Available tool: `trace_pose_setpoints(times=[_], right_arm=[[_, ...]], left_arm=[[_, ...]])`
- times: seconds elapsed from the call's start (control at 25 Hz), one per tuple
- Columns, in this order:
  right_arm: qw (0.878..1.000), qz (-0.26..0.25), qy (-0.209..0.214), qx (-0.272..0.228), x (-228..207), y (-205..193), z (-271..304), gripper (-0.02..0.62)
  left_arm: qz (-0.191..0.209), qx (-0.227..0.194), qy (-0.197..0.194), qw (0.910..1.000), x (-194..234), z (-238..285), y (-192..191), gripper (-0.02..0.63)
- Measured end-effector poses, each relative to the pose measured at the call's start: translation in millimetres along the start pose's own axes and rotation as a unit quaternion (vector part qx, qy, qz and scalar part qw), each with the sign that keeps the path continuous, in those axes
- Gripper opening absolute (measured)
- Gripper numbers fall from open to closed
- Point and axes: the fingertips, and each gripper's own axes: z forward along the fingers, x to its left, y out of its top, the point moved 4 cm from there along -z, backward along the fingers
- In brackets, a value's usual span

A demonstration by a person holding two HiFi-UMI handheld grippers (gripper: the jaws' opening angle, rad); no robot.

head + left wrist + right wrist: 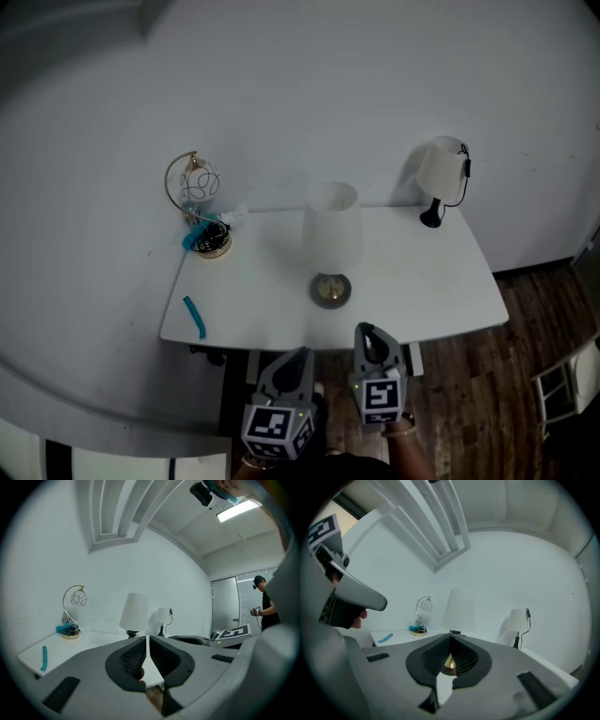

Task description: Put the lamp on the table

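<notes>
A lamp with a tall white shade and a round brass foot stands upright on the white table, near the middle of its front half. Both grippers hang in front of the table's near edge, apart from the lamp. My left gripper is shut and empty; in its own view the lamp stands ahead beyond the jaws. My right gripper is shut on nothing, and in its view the lamp rises straight ahead, with the brass foot showing behind the closed tips.
A small white lamp on a black stem stands at the table's back right corner. A gold hoop lamp sits at the back left. A blue strip lies at the front left. A person stands far right; a chair is on the wooden floor.
</notes>
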Motion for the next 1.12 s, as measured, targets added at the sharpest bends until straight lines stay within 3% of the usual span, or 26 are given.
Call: trace_pose_setpoints(times=[0.4,1.12], right_arm=[[1.000,-0.003,-0.008,-0.021,-4,23,-46,0.000],[0.998,-0.017,-0.012,-0.053,11,46,-102,-0.002]], left_arm=[[0.004,-0.004,-0.014,0.9999,-30,-18,6,0.017],[0.008,-0.024,-0.006,0.9997,-41,-56,6,0.017]])
